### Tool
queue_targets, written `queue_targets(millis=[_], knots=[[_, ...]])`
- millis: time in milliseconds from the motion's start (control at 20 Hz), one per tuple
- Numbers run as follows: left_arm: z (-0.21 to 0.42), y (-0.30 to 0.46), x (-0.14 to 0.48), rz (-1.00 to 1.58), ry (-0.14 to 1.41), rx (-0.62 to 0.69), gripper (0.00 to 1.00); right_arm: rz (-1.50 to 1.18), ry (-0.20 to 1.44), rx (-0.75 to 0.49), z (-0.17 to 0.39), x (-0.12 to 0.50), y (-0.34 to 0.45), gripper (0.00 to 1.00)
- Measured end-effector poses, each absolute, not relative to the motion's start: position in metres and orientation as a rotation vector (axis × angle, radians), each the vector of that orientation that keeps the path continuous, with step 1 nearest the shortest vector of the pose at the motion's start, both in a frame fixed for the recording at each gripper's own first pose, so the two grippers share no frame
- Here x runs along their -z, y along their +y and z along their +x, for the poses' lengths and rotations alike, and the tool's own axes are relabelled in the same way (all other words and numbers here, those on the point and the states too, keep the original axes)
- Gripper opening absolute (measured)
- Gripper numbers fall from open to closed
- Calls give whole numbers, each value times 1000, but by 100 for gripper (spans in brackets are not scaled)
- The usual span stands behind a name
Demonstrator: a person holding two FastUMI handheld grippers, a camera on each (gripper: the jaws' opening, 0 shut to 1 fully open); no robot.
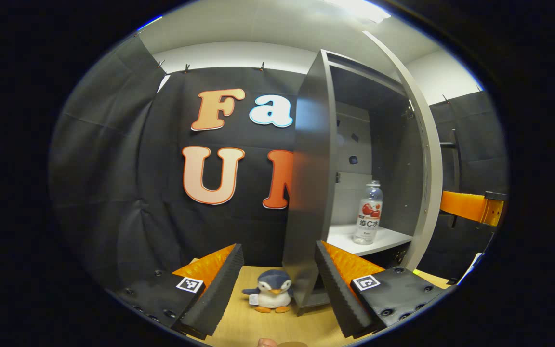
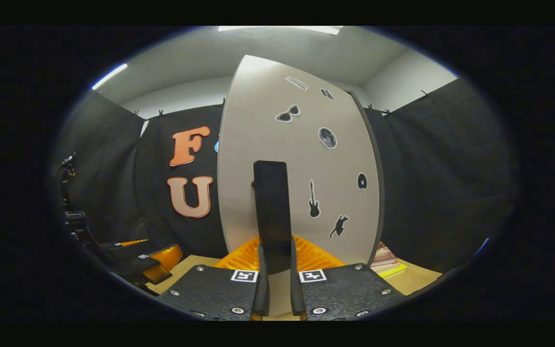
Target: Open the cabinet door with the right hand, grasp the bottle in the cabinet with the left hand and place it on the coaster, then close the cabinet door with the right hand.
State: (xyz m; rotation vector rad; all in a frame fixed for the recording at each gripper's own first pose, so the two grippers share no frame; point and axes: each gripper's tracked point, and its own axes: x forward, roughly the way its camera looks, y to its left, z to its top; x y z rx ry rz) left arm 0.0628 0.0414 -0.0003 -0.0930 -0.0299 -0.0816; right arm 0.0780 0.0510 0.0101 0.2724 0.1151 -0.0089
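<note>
Right gripper view: right gripper [image 2: 275, 270] clamps door handle [image 2: 271, 217].

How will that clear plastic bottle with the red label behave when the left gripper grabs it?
The clear plastic bottle stands tall and narrow on the white cabinet shelf, so a sideways nudge could probably tip it. Its smooth round wall may slip or roll. It looks mostly empty, so likely light.

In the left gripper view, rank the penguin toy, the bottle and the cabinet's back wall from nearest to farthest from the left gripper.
1. The penguin toy, on the wooden table just beyond the open jaws of the left gripper.
2. The bottle, upright on the white shelf inside the cabinet, to the right.
3. The cabinet's back wall, behind the bottle, deepest.
</note>
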Motion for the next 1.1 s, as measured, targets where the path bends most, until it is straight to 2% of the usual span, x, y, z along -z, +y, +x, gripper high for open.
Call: queue_targets(millis=[250, 600, 650, 700, 850, 1100], knots=[[61, 1, 1, -118, -17, 120, 96, 284, 128, -13, 65, -10, 38, 18], [50, -40, 4, -143, -3, 146, 97, 272, 136, 37, 49, -7, 15, 12], [48, -48, 3, -141, -5, 153, 97, 266, 133, 50, 48, -7, 10, 15], [47, -55, 2, -136, -7, 161, 97, 261, 135, 58, 46, -5, 6, 10], [46, -79, 0, -121, -12, 188, 96, 260, 125, 81, 44, -5, -4, 11], [40, -110, -2, -108, -20, 218, 96, 225, 113, 152, 39, -1, -30, 4]])
